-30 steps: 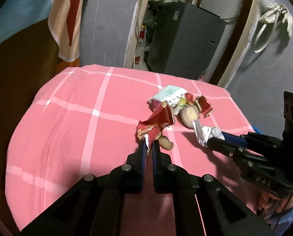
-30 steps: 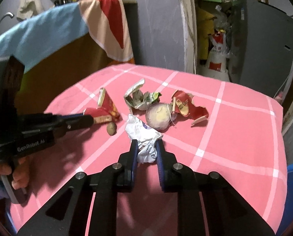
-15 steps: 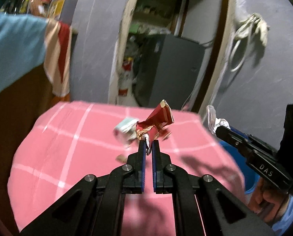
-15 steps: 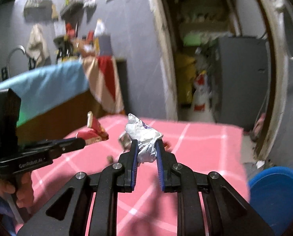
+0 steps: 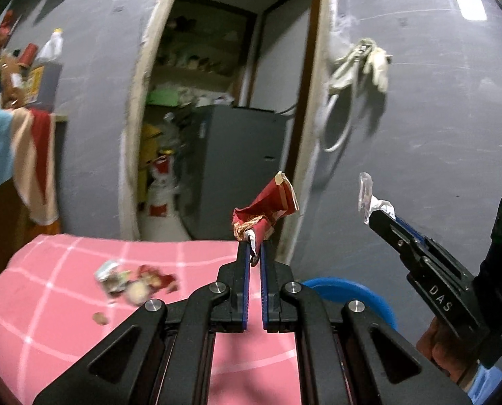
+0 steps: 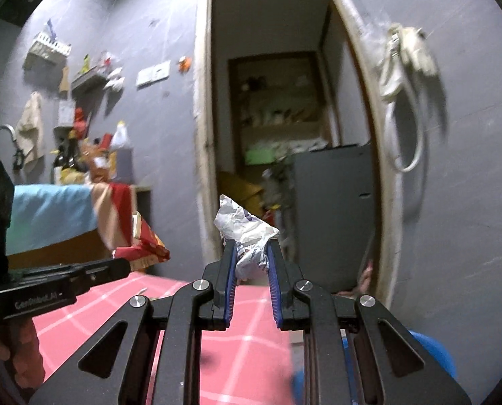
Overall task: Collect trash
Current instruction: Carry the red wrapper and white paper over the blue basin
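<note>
My left gripper [image 5: 255, 246] is shut on a crumpled red wrapper [image 5: 268, 209] and holds it in the air past the table's right edge. My right gripper [image 6: 251, 246] is shut on a crumpled white wrapper [image 6: 247, 236], also lifted; it shows in the left wrist view [image 5: 375, 216] with the white wrapper [image 5: 369, 199] at its tip. The red wrapper also shows in the right wrist view [image 6: 146, 243]. More trash [image 5: 133, 280] lies on the pink checked tablecloth [image 5: 48, 303]: a greenish-white wrapper, red scraps, a round peel and a small brown bit [image 5: 100, 319].
A blue bin [image 5: 352, 300] stands on the floor right of the table, below both grippers; it also shows in the right wrist view [image 6: 433, 354]. A grey wall and an open doorway with a grey appliance [image 5: 237, 168] are ahead.
Both grippers have lifted their wrappers off the table and swung up and to the right, toward the blue bin. The rest of the trash stays on the cloth.
</note>
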Available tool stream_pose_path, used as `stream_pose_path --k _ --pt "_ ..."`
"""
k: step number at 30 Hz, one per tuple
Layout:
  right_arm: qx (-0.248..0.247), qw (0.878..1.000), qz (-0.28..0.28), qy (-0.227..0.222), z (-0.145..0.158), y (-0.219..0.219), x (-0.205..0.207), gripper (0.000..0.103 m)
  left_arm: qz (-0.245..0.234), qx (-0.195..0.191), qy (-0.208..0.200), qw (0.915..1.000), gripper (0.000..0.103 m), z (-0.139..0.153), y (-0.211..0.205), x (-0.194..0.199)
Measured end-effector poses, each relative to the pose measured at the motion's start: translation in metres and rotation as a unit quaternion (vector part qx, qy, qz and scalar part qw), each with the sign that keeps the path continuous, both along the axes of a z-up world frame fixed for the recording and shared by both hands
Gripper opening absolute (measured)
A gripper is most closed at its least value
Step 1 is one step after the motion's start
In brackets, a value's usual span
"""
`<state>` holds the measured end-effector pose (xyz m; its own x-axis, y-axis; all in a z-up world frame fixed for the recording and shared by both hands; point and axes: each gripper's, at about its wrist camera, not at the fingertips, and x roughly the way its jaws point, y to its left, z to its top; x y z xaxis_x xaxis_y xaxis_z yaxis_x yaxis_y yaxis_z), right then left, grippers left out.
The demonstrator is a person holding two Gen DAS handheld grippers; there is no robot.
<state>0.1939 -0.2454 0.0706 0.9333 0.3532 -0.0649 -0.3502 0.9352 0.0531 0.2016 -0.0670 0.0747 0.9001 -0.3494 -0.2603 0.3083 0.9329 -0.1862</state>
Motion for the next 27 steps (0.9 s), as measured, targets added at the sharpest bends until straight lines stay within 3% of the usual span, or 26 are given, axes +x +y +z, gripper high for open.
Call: stream_pose_path --k 4,9,17,23,27 --pt "0.003 0.999 -0.036 -0.010 0.000 -0.021 -0.005 0.015 -0.021 0.001 -0.013 0.9997 0.004 0.005 -0.028 0.003" --pt "0.022 0.997 -0.074 0.010 -0.004 -0.051 -0.001 0.016 -0.044 0.001 -0.001 0.9990 0.004 0.003 -0.058 0.018" --pt "0.070 0.985 -0.121 0.098 -0.021 -0.093 0.018 0.016 -0.077 0.017 0.041 0.9960 0.004 -0.014 -0.097 0.035" --pt "0.096 0.975 -0.139 0.143 -0.031 -0.112 0.026 0.018 -0.098 0.033 0.097 0.9899 0.004 -0.027 -0.120 0.054" --pt "0.107 0.969 -0.145 0.170 -0.038 -0.119 0.031 0.018 -0.115 0.043 0.153 0.9806 0.004 -0.044 -0.137 0.070"
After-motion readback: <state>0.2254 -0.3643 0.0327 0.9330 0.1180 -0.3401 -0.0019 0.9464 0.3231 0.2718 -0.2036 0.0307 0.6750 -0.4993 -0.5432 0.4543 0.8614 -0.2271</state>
